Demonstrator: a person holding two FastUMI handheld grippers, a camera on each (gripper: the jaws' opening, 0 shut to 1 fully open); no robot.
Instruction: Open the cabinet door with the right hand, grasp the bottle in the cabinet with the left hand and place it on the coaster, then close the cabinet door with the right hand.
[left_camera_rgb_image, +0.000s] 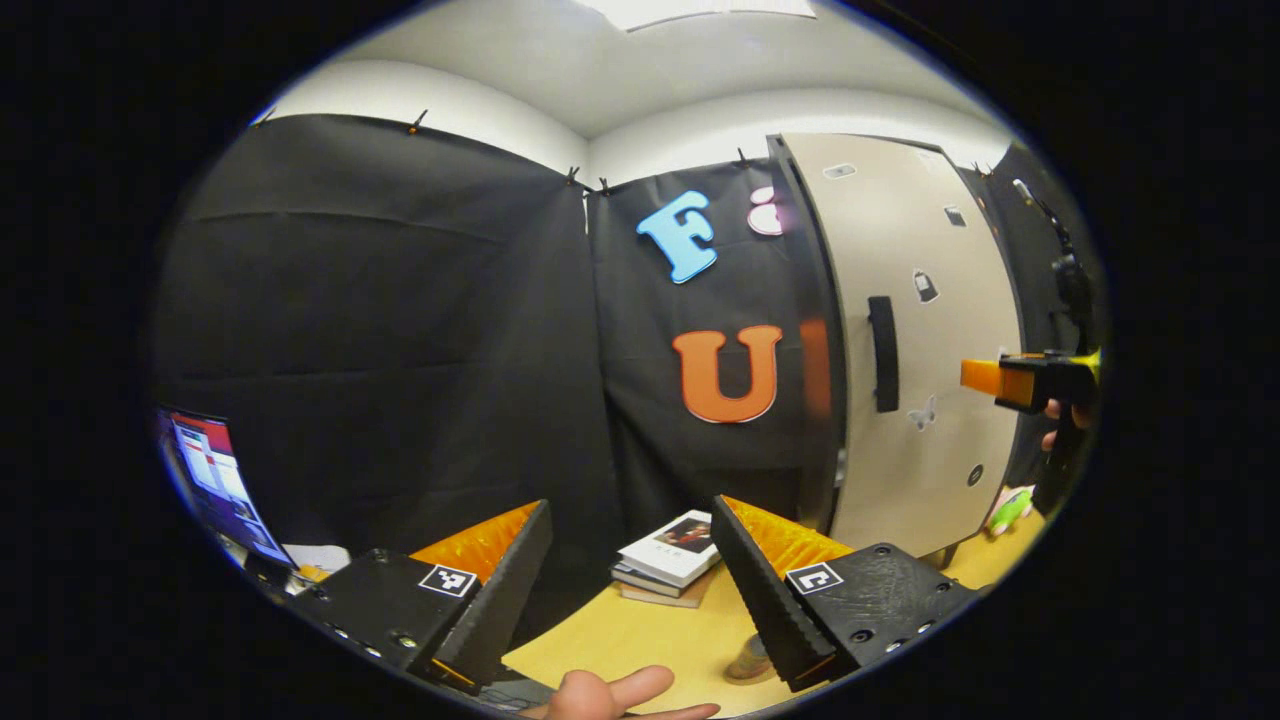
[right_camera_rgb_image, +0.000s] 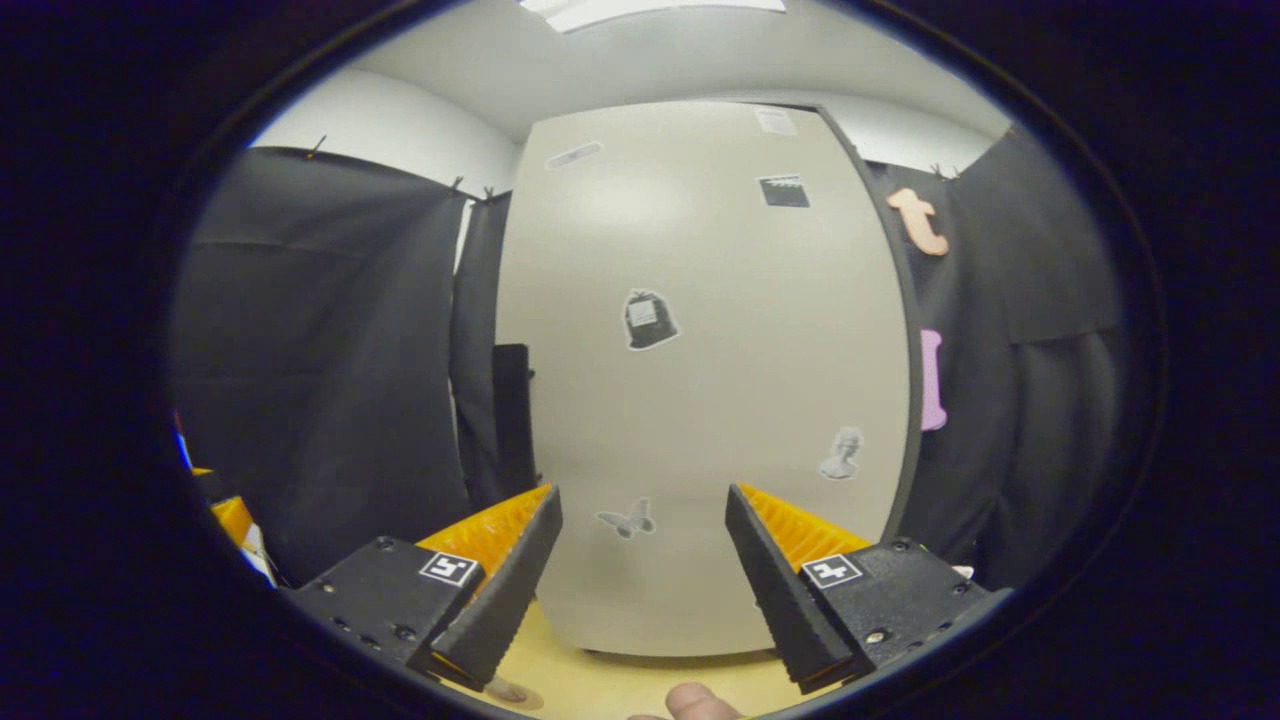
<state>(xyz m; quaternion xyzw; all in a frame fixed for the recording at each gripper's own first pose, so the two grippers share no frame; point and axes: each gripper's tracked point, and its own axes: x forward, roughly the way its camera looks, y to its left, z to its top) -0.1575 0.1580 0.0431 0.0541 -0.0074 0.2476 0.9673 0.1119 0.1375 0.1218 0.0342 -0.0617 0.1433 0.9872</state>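
Jaws of both grippers stand released, empty. Right gripper (right_camera_rgb_image: 640, 570) faces the shut cabinet door (right_camera_rgb_image: 700, 400); its upright handle (right_camera_rgb_image: 512, 420) lies left of them, nearer than the left gripper (left_camera_rgb_image: 630, 590).

Cabinet (left_camera_rgb_image: 920, 340): stands on the table (left_camera_rgb_image: 640, 635), right of the books, door (right_camera_rgb_image: 700, 380) facing front.
Handle (left_camera_rgb_image: 882, 353): on the door's left part.
Books (left_camera_rgb_image: 668, 555): stacked on the table, before the wall.
Monitor (left_camera_rgb_image: 215, 485): far left.

Black cloth walls (left_camera_rgb_image: 400, 330) hang from clips below a white upper wall (left_camera_rgb_image: 420, 100) and white ceiling with a bright light panel (left_camera_rgb_image: 700, 10). A yellow wooden bench (left_camera_rgb_image: 640, 640) lies below; a lit monitor (left_camera_rgb_image: 215, 485) stands far left.
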